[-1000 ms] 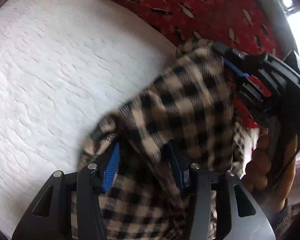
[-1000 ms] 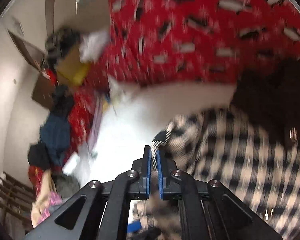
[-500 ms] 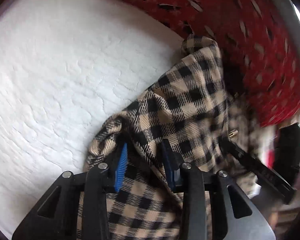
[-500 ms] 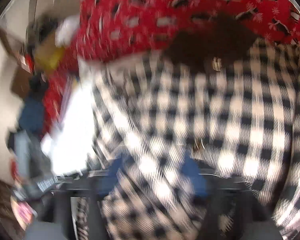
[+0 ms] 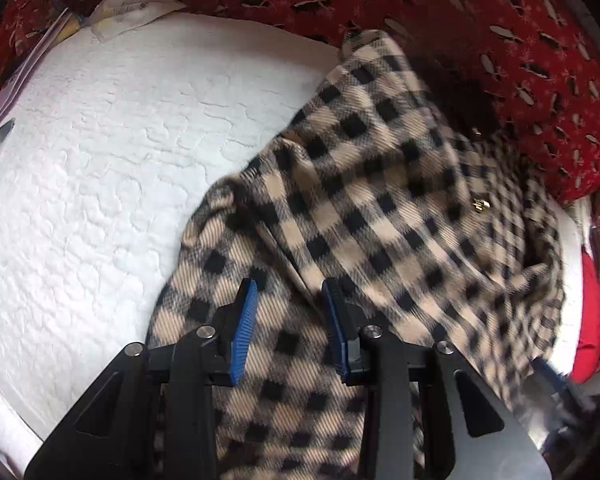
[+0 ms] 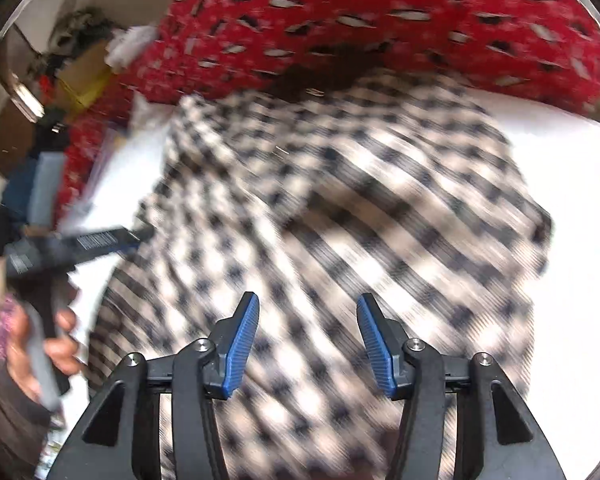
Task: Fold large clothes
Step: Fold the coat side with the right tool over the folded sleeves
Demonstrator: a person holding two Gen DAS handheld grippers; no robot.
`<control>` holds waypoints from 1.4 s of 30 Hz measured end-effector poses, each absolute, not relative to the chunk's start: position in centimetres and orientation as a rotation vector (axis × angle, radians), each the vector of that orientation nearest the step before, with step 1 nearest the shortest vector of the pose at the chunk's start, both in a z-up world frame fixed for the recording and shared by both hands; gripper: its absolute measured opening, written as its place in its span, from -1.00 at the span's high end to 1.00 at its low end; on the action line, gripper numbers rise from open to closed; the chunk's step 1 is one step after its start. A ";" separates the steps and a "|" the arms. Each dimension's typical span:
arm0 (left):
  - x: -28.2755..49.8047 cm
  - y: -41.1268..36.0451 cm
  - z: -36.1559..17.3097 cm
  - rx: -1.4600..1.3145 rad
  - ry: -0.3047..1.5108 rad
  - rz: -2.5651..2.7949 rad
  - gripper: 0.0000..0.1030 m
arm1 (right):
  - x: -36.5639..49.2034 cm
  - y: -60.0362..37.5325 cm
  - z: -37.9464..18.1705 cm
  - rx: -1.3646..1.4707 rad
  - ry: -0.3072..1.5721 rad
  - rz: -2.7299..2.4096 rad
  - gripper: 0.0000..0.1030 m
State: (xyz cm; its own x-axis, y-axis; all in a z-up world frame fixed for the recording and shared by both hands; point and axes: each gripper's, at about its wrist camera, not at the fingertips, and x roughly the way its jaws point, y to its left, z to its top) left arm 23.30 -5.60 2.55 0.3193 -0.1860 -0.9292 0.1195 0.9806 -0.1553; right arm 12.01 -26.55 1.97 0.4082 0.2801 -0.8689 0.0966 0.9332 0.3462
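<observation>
Checked garment (image 5: 372, 200): lies rumpled on your white quilted bed (image 5: 100, 184), its far edge against the red patterned blanket (image 5: 500, 20).
Left gripper (image 5: 290, 320): fingers parted, fabric between them, unpinched.
Right gripper (image 6: 306, 340): fingers wide apart over the cloth, holding nothing.

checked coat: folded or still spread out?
Partly folded, not neat. The checked coat lies bunched on the white bedcover, one layer lapped over another, edges uneven.
</observation>
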 end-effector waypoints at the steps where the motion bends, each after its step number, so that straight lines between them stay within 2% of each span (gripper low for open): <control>1: 23.0 -5.7 3.0 -0.074 1.230 -0.212 0.38 | 11.0 -26.9 1.6 0.386 1.168 0.102 -0.13; 3: 21.7 -6.1 4.0 -0.089 1.227 -0.249 0.38 | 9.3 -27.9 0.3 0.463 1.208 0.102 -0.19; 4: 21.5 -6.4 4.3 -0.087 1.227 -0.257 0.38 | 8.9 -27.7 -0.4 0.500 1.223 0.125 -0.09; 5: 21.0 -6.9 4.7 -0.077 1.226 -0.269 0.38 | 8.0 -27.6 -0.2 0.523 1.208 0.162 0.49; 6: 20.5 -7.4 4.9 -0.064 1.227 -0.281 0.37 | 7.3 -27.4 0.3 0.566 1.190 0.223 0.89; 9: 19.7 -8.4 4.0 0.003 1.243 -0.274 0.32 | 5.2 -28.3 2.6 0.754 1.041 0.340 0.90; 11: 19.5 -8.7 2.4 0.043 1.287 -0.249 0.32 | 3.9 -29.0 2.8 0.832 1.005 0.340 0.90; 13: 19.6 -8.3 1.0 0.042 1.337 -0.228 0.32 | 2.9 -29.8 1.1 0.871 1.067 0.279 0.90; 16: 19.2 -7.4 1.7 0.037 1.330 -0.221 0.32 | 1.9 -30.7 -2.3 0.831 1.223 0.139 0.90; 18: 18.7 -6.5 3.0 0.001 1.321 -0.252 0.32 | 1.6 -31.3 -1.9 0.876 1.205 0.131 0.75; 20: 17.8 -5.5 4.4 -0.033 1.300 -0.285 0.31 | 1.5 -31.4 0.6 0.778 1.148 0.105 0.69; 21: 17.5 -5.5 4.8 -0.037 1.292 -0.295 0.25 | 1.6 -31.2 2.0 0.732 1.109 0.113 0.65; 23: 16.6 -6.0 5.2 -0.043 1.279 -0.324 0.10 | 2.0 -30.3 4.2 0.693 1.025 0.165 0.46; 25: 15.3 -7.3 4.3 -0.010 1.285 -0.346 0.06 | 2.2 -29.3 5.3 0.676 0.967 0.225 0.37; 27: 15.0 -8.7 2.4 0.068 1.310 -0.331 0.06 | 3.0 -27.8 4.1 0.659 1.004 0.257 0.37; 28: 14.9 -9.4 0.9 0.124 1.329 -0.312 0.06 | 3.4 -27.0 2.3 0.645 1.084 0.252 0.36; 30: 14.1 -9.7 0.2 0.172 1.303 -0.314 0.05 | 4.2 -25.5 -1.1 0.614 1.248 0.231 0.50; 31: 13.9 -9.5 0.8 0.166 1.300 -0.327 0.05 | 4.1 -25.8 -1.0 0.635 1.219 0.218 0.54; 32: 13.8 -9.3 1.3 0.135 1.313 -0.356 0.06 | 4.0 -26.2 -0.3 0.664 1.199 0.217 0.45; 37: 14.9 -7.1 4.8 -0.038 1.272 -0.399 0.05 | 4.1 -27.6 4.0 0.681 1.029 0.275 0.44; 42: 17.0 -7.5 4.7 -0.085 1.300 -0.379 0.05 | 4.3 -25.3 2.7 0.647 1.108 0.291 0.43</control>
